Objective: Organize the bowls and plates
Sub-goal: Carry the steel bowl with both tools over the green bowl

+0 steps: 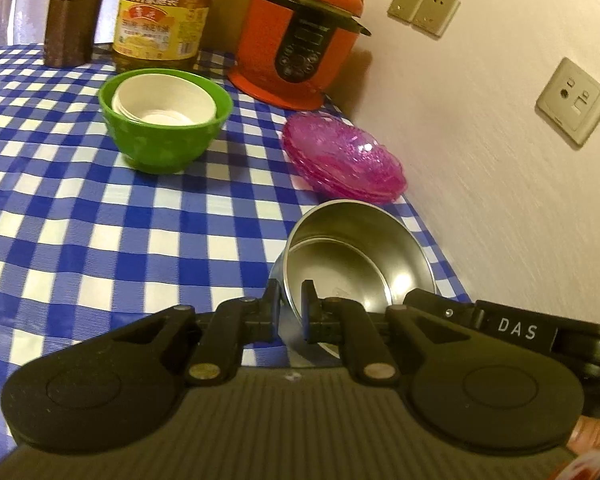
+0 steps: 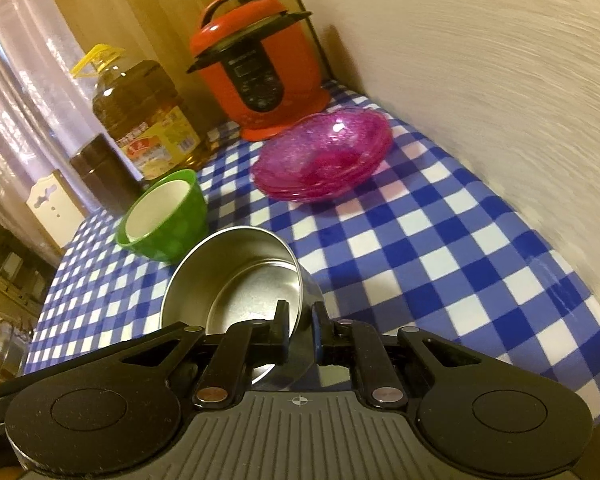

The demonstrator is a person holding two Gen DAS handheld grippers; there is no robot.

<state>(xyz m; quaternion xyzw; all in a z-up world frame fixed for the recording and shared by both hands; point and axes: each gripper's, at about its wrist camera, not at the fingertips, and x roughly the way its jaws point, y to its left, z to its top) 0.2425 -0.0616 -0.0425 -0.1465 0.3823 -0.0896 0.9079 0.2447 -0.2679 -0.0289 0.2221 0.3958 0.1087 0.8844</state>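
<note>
Both grippers are on the steel bowl (image 1: 360,264) now — the left gripper (image 1: 291,312) has its jaws narrowed over the rim at the bowl's near left edge, one finger outside the wall and one inside, and the right gripper (image 2: 300,326) pinches the opposite rim the same way, jaws close together on thin metal. The bowl sits tilted, and a second rim line inside it suggests two nested steel bowls, though I cannot be sure. In the left wrist view it lies at about 5 o'clock, low and close to the camera, near the wall side of the checked tablecloth (image 1: 100,220). Thin steel — light, stiff, and I'd judge slick against the pads, so a rim pinch could slip or let the bowl swing; two opposed holds look the safer way to carry it. At 1 o'clock from it sits the stack of pink glass plates (image 1: 342,160), likely brittle, so keep well off them. The green bowl (image 1: 164,128), with white bowls (image 1: 166,100) nested inside, stands at 11 o'clock.
</note>
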